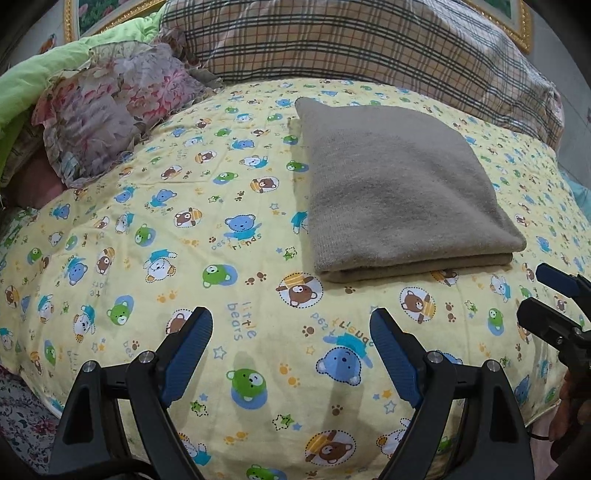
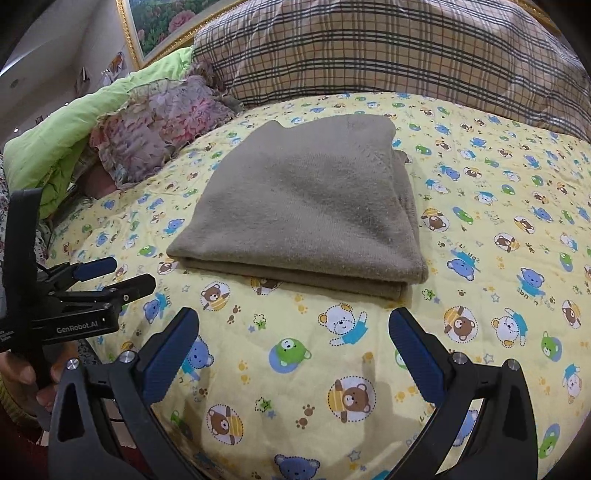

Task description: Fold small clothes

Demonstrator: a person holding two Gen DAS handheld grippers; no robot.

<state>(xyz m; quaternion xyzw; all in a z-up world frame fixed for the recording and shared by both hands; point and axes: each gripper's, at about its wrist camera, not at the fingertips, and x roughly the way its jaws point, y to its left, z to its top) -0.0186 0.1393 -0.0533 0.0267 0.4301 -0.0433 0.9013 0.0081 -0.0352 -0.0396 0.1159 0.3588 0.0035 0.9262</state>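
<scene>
Lying folded on the bed, the brown-grey garment (image 1: pixel 399 192) forms a neat, thick rectangle with its stacked edges facing the cameras. It rests on a yellow sheet (image 1: pixel 147 229) printed with little bears, towards the middle of the bed and a little nearer the pillows than the near edge. Neither tool touches it.

Just short of the garment's near edge, the left gripper (image 1: pixel 291 354) hangs over bare sheet, its blue-padded jaws spread wide with nothing between them. To its right, the right gripper (image 2: pixel 295 354) also sits over the sheet in front of the folded edge, jaws at their widest and empty. From the right wrist view the left gripper appears at the left border, and fingers (image 2: pixel 27 374) of the person's hand wrap its black handle.

Behind the garment, a large plaid pillow (image 1: pixel 369 40) runs across the head of the bed. Left of it lies a frilled floral cushion (image 1: pixel 110 107), and beyond that a bunched lime-green quilt (image 2: pixel 62 144). A gold picture frame (image 2: pixel 129 33) hangs on the wall above.
</scene>
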